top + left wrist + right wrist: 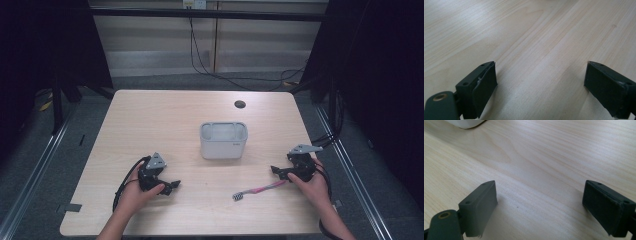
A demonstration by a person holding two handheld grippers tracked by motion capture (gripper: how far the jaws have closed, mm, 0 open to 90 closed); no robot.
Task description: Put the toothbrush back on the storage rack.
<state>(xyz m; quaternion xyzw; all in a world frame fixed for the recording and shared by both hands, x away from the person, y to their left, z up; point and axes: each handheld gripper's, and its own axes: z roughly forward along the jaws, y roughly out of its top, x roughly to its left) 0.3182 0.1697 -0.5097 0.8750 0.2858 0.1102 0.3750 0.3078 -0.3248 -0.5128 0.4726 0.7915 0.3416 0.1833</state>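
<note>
A pink-handled toothbrush [260,190] lies on the light wood table [170,115], bristle head toward the left, near the front right. My right gripper [281,173] rests on the table just right of the handle end, held in a hand; its jaws stand wide apart over bare wood [539,195]. A white rectangular holder [224,140] stands mid-table, and its corner [465,123] shows at the top of the right gripper view. My left gripper [172,186] sits at the front left in the other hand, open over bare wood [540,72].
A round black cable hole [240,104] sits near the table's far edge. Cables [210,65] run across the floor behind the table. Dark curtains [380,75] flank both sides, and metal rails [45,155] run along the floor.
</note>
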